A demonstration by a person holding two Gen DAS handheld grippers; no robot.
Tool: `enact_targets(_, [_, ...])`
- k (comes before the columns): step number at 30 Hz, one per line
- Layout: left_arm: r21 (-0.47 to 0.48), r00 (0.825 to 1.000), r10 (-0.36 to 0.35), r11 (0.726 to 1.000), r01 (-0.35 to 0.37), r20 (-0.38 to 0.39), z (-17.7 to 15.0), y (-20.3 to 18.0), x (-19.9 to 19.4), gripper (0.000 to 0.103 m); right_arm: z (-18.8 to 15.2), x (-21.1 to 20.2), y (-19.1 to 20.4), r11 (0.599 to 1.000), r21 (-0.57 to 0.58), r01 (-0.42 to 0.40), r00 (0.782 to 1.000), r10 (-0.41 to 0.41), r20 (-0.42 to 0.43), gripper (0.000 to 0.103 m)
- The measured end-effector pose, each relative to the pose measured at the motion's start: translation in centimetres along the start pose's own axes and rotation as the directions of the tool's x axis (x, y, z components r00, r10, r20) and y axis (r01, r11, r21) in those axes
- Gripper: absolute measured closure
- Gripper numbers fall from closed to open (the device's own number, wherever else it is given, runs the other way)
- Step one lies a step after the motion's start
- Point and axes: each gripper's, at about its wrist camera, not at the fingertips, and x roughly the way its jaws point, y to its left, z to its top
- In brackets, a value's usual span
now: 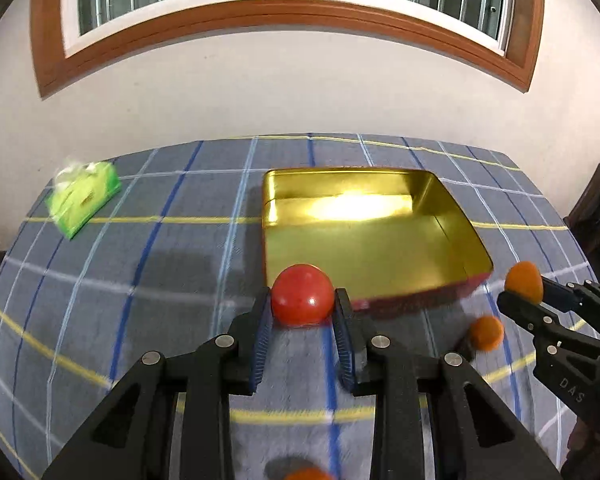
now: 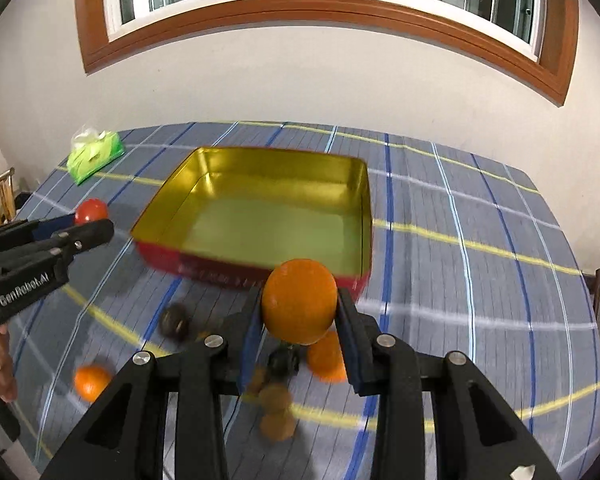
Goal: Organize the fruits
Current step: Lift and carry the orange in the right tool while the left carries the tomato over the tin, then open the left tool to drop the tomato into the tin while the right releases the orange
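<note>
My left gripper (image 1: 303, 312) is shut on a red tomato (image 1: 302, 294), held above the cloth just before the near wall of the gold tin tray (image 1: 364, 248). It also shows in the right wrist view (image 2: 88, 224), left of the tray (image 2: 260, 228), with the tomato (image 2: 91, 210). My right gripper (image 2: 299, 312) is shut on an orange (image 2: 299, 300), held above the cloth near the tray's front right corner. In the left wrist view the right gripper (image 1: 520, 292) holds that orange (image 1: 524, 280). The tray is empty.
On the blue plaid tablecloth (image 2: 480, 280) lie loose oranges (image 2: 91, 381) (image 2: 327, 357) (image 1: 486, 332), dark round fruits (image 2: 174, 320) (image 2: 284, 360) and blurred brown ones (image 2: 276, 408). A green tissue pack (image 1: 84, 200) lies far left. A wall and window stand behind.
</note>
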Motion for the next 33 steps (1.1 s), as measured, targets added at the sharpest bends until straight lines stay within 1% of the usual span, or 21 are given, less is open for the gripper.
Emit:
enact_targets(6, [0.010,0.998,0.003,1.000,-0.002,-0.058,1.9,-1.3,5.1,0.072,3.0,3.8,-1.7,1.000,-0.012,0.020,0.999,-0.020,-0.025,0.070])
enact_targets(10, [0.022,0.995,0.005,1.000,-0.003,-0.097,2.2,-1.9,7.7,0.072,3.7,6.0,-2.0,0.999,-0.019,0.025,0.998,-0.026,-0.048,0.070])
enact_targets(15, [0.035,0.992,0.029,0.999,-0.025,-0.123,2.4,-2.1,9.6,0.072,3.8,8.2,-2.4,1.000,-0.016,0.025,0.997,-0.026,-0.077,0.070])
enact_targets(22, [0.038,0.985,0.062,0.998,-0.056,-0.160,1.9,-1.7,11.2,0.072,3.5,9.8,-2.5,0.999,-0.012,0.041,0.994,-0.042,-0.105,0.070])
enact_targets(23, [0.038,0.985,0.058,0.998,-0.052,-0.164,1.8,-1.7,11.3,0.072,3.5,9.9,-2.5,0.999,-0.009,0.044,0.993,-0.045,-0.108,0.070])
enact_targets(30, [0.043,0.985,0.067,0.997,-0.061,-0.160,1.7,-1.6,11.3,0.072,3.0,9.5,-1.8,0.997,-0.036,0.071,0.992,-0.074,-0.100,0.069])
enact_targets(33, [0.047,0.984,0.063,0.997,-0.056,-0.166,1.8,-1.6,11.3,0.072,2.8,9.3,-1.9,0.998,-0.018,0.060,0.993,-0.062,-0.101,0.069])
